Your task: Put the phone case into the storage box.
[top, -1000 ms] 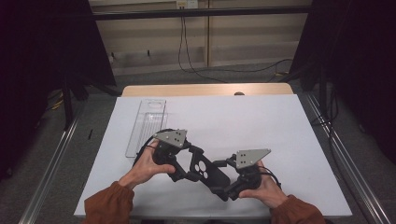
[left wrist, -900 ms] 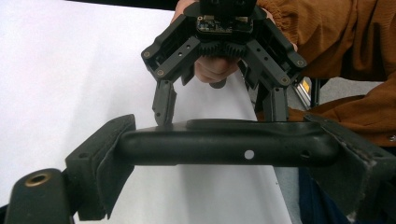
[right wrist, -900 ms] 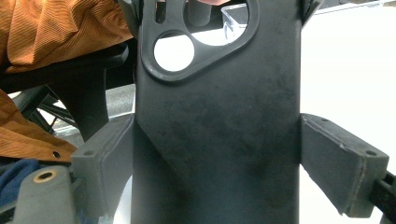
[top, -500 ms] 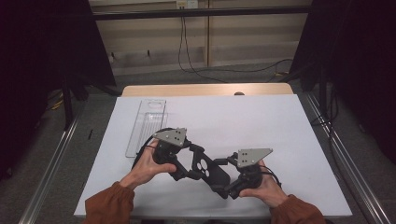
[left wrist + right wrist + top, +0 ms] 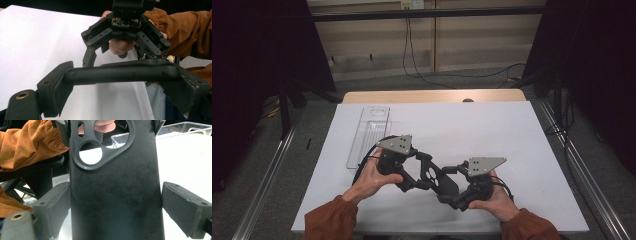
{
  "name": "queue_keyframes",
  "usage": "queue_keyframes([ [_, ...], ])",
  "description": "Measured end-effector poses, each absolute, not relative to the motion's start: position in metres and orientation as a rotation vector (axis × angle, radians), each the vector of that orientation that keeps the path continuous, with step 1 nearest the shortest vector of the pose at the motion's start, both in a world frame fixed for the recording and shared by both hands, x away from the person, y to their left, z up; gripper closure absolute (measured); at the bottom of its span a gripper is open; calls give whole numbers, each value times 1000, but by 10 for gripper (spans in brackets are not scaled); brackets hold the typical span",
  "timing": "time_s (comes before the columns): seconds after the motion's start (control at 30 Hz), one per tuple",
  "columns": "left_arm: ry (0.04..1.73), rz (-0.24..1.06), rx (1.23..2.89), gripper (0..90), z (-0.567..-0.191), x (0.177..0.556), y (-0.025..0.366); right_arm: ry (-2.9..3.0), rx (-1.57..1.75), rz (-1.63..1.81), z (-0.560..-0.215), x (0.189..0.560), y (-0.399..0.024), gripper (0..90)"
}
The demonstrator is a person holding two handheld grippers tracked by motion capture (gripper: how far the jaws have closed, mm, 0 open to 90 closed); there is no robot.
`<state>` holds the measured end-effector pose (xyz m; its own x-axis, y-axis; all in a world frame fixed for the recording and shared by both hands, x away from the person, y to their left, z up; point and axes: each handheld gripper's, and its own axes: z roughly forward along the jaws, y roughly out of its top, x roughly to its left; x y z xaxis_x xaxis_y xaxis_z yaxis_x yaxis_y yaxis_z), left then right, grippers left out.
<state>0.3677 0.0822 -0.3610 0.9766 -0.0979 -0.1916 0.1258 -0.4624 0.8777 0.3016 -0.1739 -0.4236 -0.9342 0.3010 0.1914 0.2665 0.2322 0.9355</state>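
one flat black plastic case with round cutouts (image 5: 430, 175) can slip down, because left gripper (image 5: 122, 77) clamps it but right gripper (image 5: 113, 207) jaws just opened around it.

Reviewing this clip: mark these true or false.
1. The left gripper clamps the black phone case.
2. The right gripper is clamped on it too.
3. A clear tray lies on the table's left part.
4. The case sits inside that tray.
1. True: the left gripper presses on the black phone case.
2. False: the right gripper has just been opening; the case stands between its jaws, with a gap.
3. True: clear tray, table.
4. False: it is held between both grippers.
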Motion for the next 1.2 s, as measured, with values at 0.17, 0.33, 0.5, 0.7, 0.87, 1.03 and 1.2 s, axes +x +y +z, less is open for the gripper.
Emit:
queue_keyframes([
  [0.17,47,-237,2032,143,-360,369,85,2411,617,1847,-423,303,-176,40],
  [0.33,90,-210,2020,143,-358,372,91,2386,656,1851,-422,304,-180,21],
  [0.5,144,-184,2006,143,-358,375,96,2355,697,1841,-421,305,-184,10],
  [0.7,200,-161,2010,143,-362,379,101,2307,749,1822,-421,305,-188,9],
  [0.87,231,-141,1995,143,-360,379,105,2281,774,1805,-420,306,-191,9],
  [1.03,254,-114,1990,143,-358,379,108,2251,800,1788,-420,306,-195,12],
  [1.2,276,-88,1992,143,-357,379,112,2207,840,1747,-420,304,-199,10],
])
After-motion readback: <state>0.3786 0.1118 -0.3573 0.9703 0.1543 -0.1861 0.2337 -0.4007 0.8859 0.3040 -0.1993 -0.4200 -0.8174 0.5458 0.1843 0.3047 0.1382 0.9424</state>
